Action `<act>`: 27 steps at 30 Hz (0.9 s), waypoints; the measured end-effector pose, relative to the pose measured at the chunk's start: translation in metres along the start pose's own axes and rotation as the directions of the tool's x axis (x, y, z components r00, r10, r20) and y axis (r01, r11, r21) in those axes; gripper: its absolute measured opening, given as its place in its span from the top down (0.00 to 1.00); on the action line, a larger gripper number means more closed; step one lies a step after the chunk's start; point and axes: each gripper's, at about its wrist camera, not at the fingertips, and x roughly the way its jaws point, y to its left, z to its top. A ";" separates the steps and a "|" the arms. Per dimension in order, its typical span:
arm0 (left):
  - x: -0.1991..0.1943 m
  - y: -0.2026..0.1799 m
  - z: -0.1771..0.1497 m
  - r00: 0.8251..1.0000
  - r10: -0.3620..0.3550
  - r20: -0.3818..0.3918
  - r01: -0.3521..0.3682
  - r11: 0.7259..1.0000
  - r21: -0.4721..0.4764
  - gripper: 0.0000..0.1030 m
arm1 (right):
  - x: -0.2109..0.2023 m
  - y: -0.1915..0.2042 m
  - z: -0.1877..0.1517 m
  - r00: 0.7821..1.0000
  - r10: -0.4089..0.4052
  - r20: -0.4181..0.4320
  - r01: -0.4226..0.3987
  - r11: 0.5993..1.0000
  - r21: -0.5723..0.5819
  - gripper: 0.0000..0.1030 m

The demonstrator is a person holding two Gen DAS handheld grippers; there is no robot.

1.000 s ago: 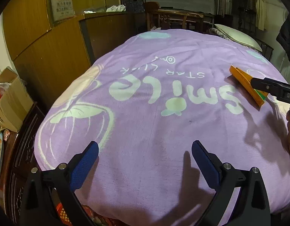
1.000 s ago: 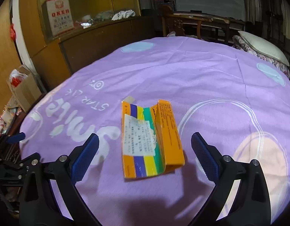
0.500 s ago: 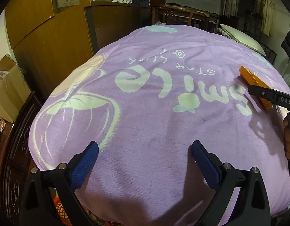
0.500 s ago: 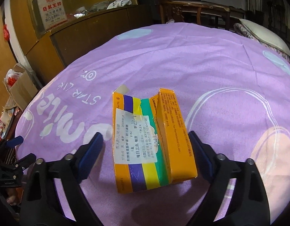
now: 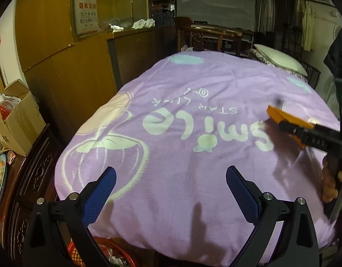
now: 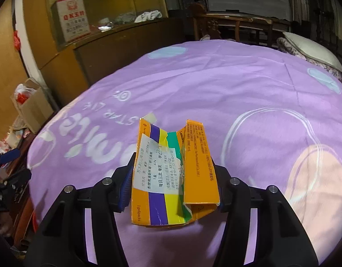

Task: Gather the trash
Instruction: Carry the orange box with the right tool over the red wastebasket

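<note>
Your right gripper [image 6: 173,182] was spread w/ the flattened box [image 6: 171,178] lying ahead a sec ago; now it's pinching that box from both sides, over the purple blanket [image 6: 237,93] on the bed. Left gripper [image 5: 168,191] is spread wide w/ nothing between, near the blanket's front edge. A red basket [image 5: 75,253] sits just below it. From the left view, the box [image 5: 282,118] is far right.

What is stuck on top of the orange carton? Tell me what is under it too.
A white printed label covers the orange carton's striped face. Beneath is the purple blanket; the patch directly under the carton is hidden.
</note>
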 end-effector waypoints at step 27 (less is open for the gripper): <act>-0.143 0.143 -0.041 0.976 0.219 0.010 -0.217 0.972 -0.094 0.06 | -0.114 0.168 0.005 0.912 0.408 0.049 -0.397 0.905 -0.152 0.47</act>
